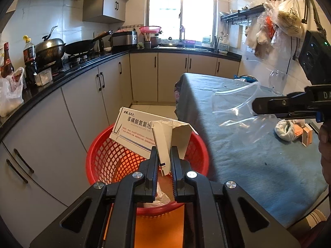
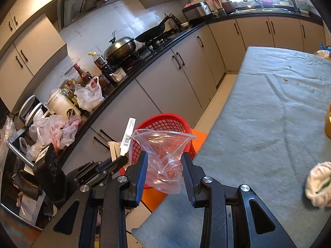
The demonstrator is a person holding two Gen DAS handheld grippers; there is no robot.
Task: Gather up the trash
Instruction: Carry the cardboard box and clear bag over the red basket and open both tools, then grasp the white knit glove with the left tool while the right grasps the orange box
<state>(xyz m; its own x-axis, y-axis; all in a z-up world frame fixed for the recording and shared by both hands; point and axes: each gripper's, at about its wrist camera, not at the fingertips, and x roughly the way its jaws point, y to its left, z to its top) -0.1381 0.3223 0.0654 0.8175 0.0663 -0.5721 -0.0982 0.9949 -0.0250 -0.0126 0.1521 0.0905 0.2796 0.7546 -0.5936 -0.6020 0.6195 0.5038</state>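
My left gripper (image 1: 164, 153) is shut on a flattened white medicine box (image 1: 142, 132) with blue print, held over the red mesh basket (image 1: 103, 157) on the floor. The same box (image 2: 127, 138) shows edge-on in the right wrist view, with the left gripper (image 2: 122, 160) below it. My right gripper (image 2: 165, 161) is shut on a clear plastic zip bag (image 2: 165, 157), crumpled between the pads, near the table's edge beside the red basket (image 2: 165, 122). From the left wrist view the clear bag (image 1: 238, 103) hangs from the right gripper (image 1: 256, 106) above the table.
A table with a grey-blue cloth (image 1: 248, 155) fills the right; on it lie a white crumpled cloth (image 2: 318, 186) and small orange boxes (image 1: 306, 133). Kitchen cabinets and a black counter (image 1: 72, 72) with pots, bottles and plastic bags run along the left. An orange stool (image 1: 159, 227) stands under the basket.
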